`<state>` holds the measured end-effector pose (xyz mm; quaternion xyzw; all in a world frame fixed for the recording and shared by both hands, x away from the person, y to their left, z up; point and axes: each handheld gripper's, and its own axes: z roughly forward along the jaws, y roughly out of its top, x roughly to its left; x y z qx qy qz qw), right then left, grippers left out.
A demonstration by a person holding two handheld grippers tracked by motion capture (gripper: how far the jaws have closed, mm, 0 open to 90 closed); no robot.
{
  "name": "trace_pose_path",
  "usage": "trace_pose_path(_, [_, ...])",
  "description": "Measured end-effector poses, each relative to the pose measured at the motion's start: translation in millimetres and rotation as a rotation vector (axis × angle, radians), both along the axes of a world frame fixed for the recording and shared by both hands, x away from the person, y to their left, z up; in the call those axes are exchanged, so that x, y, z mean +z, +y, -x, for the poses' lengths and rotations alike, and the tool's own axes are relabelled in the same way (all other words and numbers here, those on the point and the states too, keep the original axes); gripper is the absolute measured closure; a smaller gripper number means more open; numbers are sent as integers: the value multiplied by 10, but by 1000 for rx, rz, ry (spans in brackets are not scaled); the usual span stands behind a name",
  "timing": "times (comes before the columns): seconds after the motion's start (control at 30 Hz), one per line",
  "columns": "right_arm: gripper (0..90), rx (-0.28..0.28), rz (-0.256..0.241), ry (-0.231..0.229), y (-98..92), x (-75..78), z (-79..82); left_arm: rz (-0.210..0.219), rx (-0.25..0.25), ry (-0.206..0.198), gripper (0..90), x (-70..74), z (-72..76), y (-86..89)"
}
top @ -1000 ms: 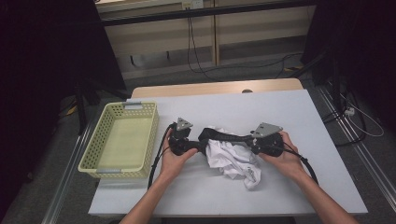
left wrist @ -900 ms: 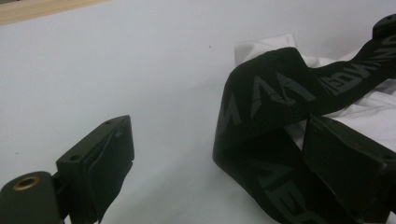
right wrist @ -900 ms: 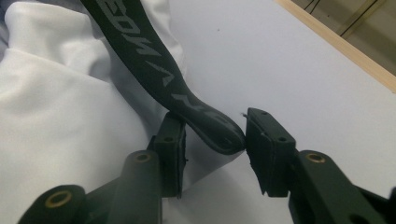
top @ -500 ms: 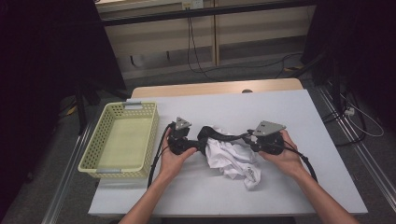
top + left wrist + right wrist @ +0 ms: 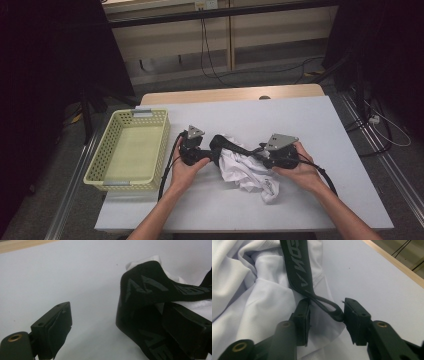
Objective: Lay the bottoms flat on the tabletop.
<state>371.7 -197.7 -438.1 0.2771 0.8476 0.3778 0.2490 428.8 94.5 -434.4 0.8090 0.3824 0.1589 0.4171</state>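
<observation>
Since the white garment (image 5: 247, 170) looked limp and light, its firmer black waistband (image 5: 298, 265) suited gripping; left gripper (image 5: 112, 325) and right gripper (image 5: 325, 315) both gaped unclenched.

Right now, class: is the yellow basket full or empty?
Empty. The high view shows the yellow basket with its bare bottom visible; the white garment lies outside on the table.

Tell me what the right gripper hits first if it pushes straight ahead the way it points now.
Most likely the black waistband: its folded end already sits between the right gripper's open jaws, with the white garment bunched right behind it. Exact depth is hard to judge.
</observation>
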Motion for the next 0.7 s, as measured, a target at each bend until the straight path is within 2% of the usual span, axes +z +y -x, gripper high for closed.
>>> trace_pose_path(0.07, [494, -5, 1, -6, -5, -3, -10, 7, 5, 7, 111, -16, -9, -1])
trace_pose_path(0.13, [495, -6, -4, -8, -7, 3, -11, 6, 10, 17, 109, -29, -19, 5])
trace_pose_path(0.23, [548, 8, -8, -5, 0, 4, -10, 5, 8, 17, 108, -36, -24, 3])
trace_pose_path(0.33, [665, 12, -3, -6, 1, 6, -6, -1, 0, 13, 107, -27, -17, 4])
trace_pose_path(0.4, [779, 16, -21, -9, -18, 37, 2, 4, 0, 9, 103, -16, -13, 11])
trace_pose_path(0.43, [808, 16, -32, -8, -35, 62, 5, 9, -2, 9, 100, -8, -11, 16])
trace_pose_path(0.47, [827, 7, -31, -12, -56, 90, 5, 17, -4, 7, 95, 0, -7, 18])
trace_pose_path(0.53, [850, -12, -26, 10, -110, 149, 6, 22, -5, -3, 92, 15, 1, 20])
trace_pose_path(0.6, [860, -34, -64, 35, -184, 201, 6, 30, -13, -16, 88, 37, 19, 21])
trace_pose_path(0.7, [863, -68, -91, 45, -296, 284, 7, 42, -16, -22, 88, 71, 42, 15])
